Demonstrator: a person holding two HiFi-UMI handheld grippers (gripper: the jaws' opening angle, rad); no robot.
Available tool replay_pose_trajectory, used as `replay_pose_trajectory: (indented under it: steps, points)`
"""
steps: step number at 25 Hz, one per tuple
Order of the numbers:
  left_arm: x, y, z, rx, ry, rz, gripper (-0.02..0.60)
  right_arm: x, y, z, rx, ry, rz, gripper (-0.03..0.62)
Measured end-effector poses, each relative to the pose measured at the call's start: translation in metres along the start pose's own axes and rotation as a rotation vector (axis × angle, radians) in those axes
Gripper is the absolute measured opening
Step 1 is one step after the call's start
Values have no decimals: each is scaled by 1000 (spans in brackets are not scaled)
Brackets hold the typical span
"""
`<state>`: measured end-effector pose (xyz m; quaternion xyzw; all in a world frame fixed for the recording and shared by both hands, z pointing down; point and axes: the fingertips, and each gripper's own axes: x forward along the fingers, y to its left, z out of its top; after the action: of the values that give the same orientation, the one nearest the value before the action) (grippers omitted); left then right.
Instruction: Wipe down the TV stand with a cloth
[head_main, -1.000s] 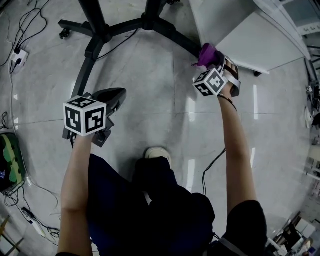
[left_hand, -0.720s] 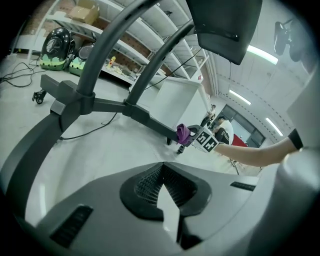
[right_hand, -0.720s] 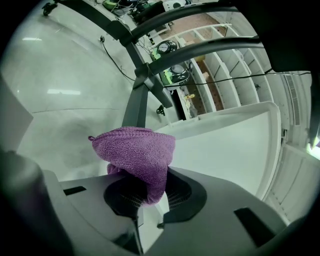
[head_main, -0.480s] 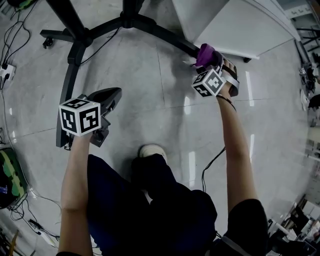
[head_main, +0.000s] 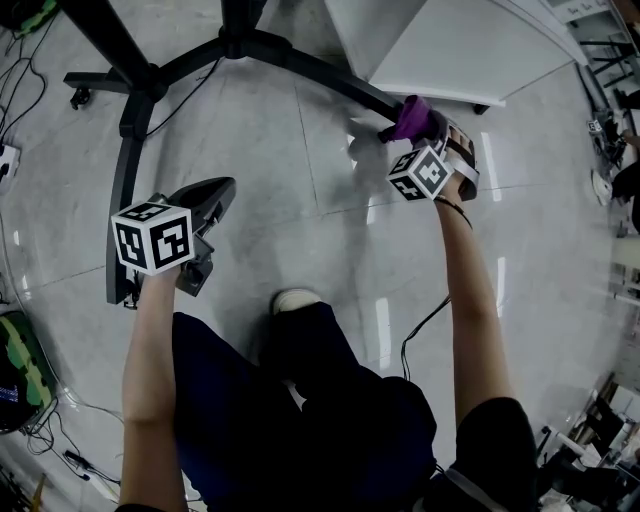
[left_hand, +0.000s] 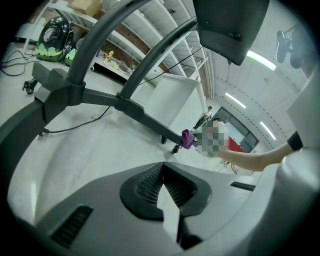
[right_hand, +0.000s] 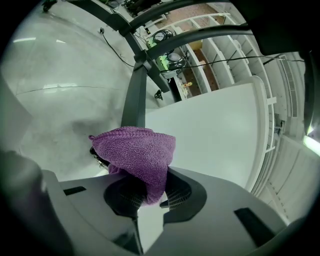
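Cloth (right_hand: 136, 150) clamped in right gripper (right_hand: 142, 197)

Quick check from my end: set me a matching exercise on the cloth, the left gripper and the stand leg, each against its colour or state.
Things:
1. cloth
2. left gripper
3. stand leg

Colour or state:
A. black, lying along the floor
B. jaws shut, nothing between them
C. purple, clamped in the right gripper

Pairs: 1-C, 2-B, 3-A

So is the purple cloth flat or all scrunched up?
Scrunched up: the cloth sits in a folded lump, pinched in the right claw.
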<state>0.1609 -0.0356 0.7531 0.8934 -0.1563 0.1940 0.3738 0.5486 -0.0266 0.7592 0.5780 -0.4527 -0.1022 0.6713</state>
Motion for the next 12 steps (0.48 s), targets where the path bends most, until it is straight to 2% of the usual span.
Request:
replay_pose_trajectory:
  steps: [12]
  points:
    - [-18,4,6,75,-20,56,6,-18,-2,-4,154,-5,-16,87]
